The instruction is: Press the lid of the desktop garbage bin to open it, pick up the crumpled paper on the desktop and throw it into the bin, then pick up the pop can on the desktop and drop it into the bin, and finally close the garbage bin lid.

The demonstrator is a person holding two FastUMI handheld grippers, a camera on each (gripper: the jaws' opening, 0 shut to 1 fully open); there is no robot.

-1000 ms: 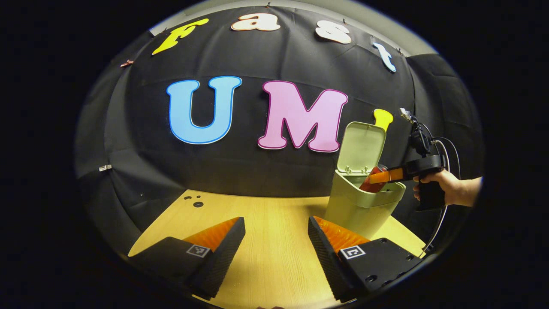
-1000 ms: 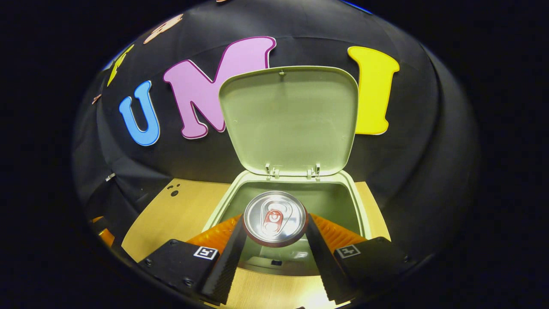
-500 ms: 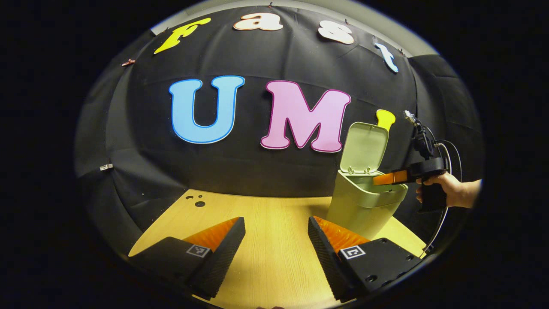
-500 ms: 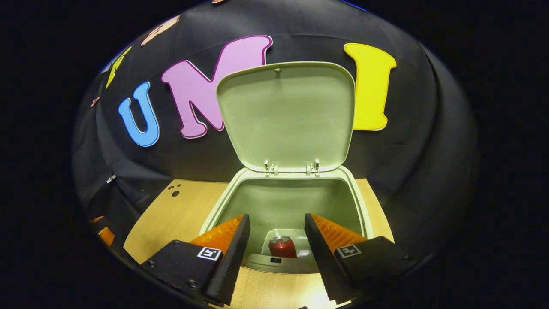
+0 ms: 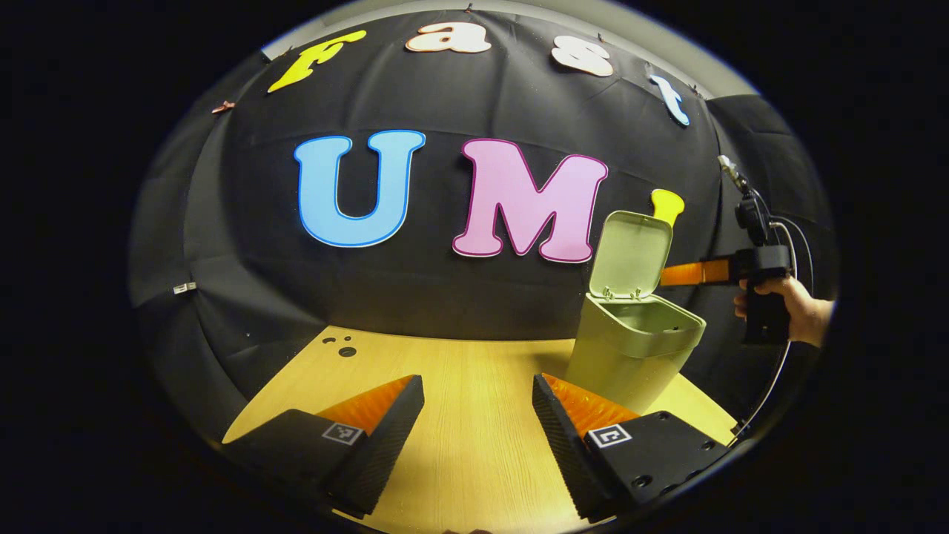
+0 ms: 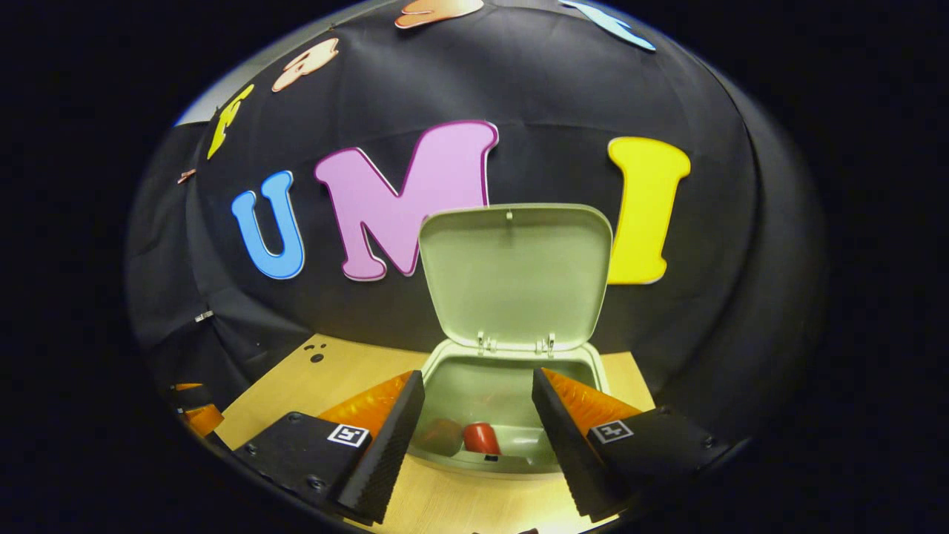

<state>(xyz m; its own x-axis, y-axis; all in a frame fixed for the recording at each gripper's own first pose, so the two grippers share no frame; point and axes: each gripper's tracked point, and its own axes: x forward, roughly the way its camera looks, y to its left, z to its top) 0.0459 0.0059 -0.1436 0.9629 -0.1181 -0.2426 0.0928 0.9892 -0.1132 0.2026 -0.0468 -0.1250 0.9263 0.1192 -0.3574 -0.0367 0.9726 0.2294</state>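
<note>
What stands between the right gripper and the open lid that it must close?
Nothing visible does. The right gripper is open and empty, facing the upright lid across the bin's open mouth; the can lies inside.

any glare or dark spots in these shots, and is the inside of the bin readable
Right gripper view: bright glare on the table at the bottom edge; the bin interior is shadowed, yet the red pop can reads. Left gripper view: a glare patch on the table between the left gripper fingers; fisheye bends the edges.
</note>
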